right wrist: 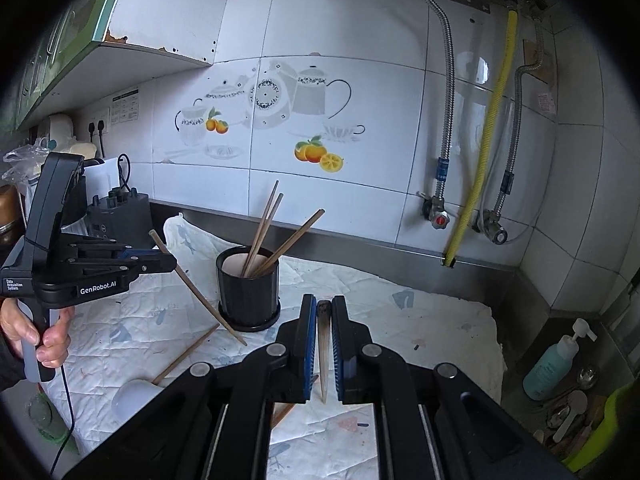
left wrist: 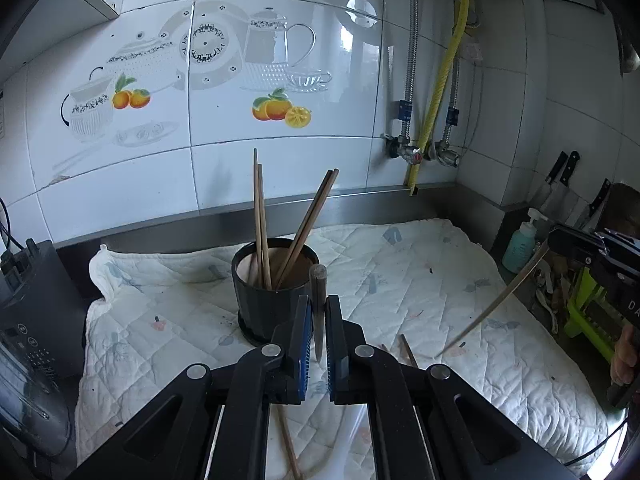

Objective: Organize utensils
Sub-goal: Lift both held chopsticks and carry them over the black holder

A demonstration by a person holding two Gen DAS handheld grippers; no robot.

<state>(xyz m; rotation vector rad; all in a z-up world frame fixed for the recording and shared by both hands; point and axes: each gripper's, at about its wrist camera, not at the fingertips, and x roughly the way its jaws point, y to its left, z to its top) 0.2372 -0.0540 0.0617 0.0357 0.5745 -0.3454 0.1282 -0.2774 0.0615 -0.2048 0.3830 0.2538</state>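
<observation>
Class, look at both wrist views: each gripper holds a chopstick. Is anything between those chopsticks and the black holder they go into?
Nothing visible blocks either path. The black holder stands open-topped on the quilted cloth; only the four chopsticks already leaning inside crowd its mouth.

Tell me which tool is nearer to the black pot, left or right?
Left, though not by much. The left tool is just in front of the black pot. The right tool is farther off to its right.

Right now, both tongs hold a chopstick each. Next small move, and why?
Probably carry the left tongs over the black cup and lower its chopstick in: four already stand there, and the cup sits just ahead.
</observation>
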